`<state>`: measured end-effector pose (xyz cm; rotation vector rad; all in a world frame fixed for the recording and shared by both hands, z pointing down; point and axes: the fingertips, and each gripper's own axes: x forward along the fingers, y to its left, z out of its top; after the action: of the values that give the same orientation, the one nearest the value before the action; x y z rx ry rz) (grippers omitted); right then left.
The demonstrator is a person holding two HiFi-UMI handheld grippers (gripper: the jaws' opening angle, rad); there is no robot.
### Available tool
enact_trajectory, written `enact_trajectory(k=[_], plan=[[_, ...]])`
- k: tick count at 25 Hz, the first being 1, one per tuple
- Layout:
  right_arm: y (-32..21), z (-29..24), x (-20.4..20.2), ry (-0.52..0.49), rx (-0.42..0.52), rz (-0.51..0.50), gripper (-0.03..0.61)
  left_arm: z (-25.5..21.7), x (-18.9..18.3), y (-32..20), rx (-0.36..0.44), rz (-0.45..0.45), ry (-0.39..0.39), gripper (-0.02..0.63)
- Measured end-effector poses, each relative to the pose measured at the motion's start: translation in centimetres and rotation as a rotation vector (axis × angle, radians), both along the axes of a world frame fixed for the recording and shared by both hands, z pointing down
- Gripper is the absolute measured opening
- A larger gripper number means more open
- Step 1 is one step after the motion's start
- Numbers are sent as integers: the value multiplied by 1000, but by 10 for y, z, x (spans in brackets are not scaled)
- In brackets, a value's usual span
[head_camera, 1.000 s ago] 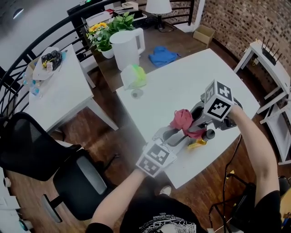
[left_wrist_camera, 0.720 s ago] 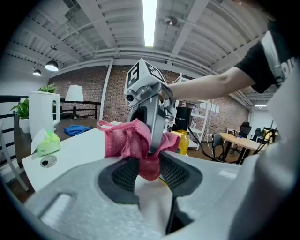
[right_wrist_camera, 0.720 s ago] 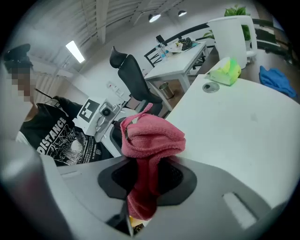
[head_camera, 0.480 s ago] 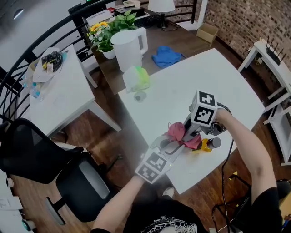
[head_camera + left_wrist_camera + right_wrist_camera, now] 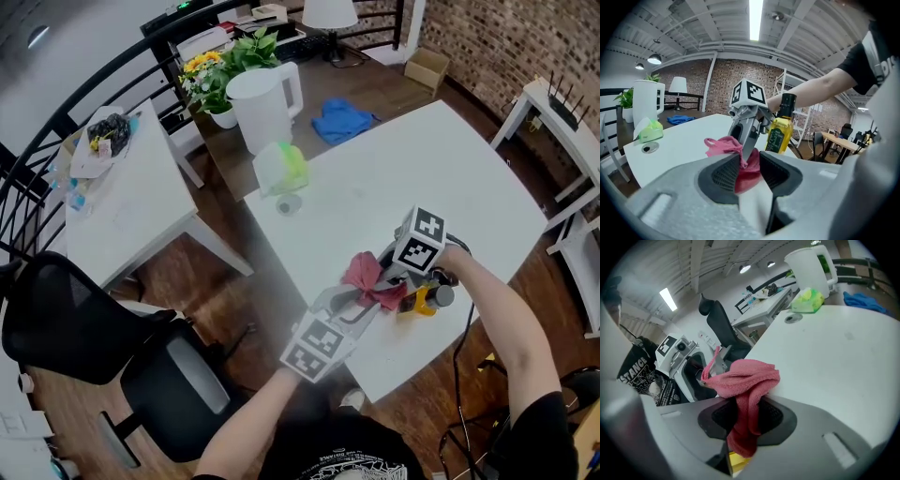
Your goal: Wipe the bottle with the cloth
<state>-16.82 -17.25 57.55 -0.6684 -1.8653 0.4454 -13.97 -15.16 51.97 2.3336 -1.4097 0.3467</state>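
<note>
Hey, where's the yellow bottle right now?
In the head view, the yellow bottle stands near the white table's edge closest to the person, just beside the right gripper that holds the pink cloth.

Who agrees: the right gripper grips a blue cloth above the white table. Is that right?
Not quite. The cloth in the right gripper is pink, not blue; the right gripper view shows it. The gripper does grip it above the white table.

A loft-style office. Brick walls, white tables and a black swivel chair show it. Strip lights hang overhead.
</note>
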Motion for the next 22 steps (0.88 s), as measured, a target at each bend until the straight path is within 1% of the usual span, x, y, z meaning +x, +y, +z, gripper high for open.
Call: enact_trajectory(k=[4, 7, 10, 12, 15, 17, 19, 22], plan=[[-22, -43, -13, -142, 103, 74, 97, -22, -4, -9, 67, -28, 45, 140], [-32, -73, -12, -227, 185, 119, 97, -49, -2, -16, 136, -33, 65, 140], [-47, -100, -4, -309, 276, 215, 100, -72, 7, -22, 197, -22, 73, 141], [-66, -114, 5, -373, 346, 336, 100, -79, 14, -24, 216, 1, 72, 141], [-109, -141, 28, -491, 465, 602, 98, -80, 29, -24, 225, 51, 63, 141], [-127, -162, 51, -563, 508, 763, 99, -79, 39, -21, 224, 86, 65, 141], [-130, -176, 74, -610, 510, 864, 98, -76, 50, -17, 217, 123, 59, 143], [-110, -182, 100, -644, 455, 937, 98, -66, 62, -14, 199, 162, 36, 151]])
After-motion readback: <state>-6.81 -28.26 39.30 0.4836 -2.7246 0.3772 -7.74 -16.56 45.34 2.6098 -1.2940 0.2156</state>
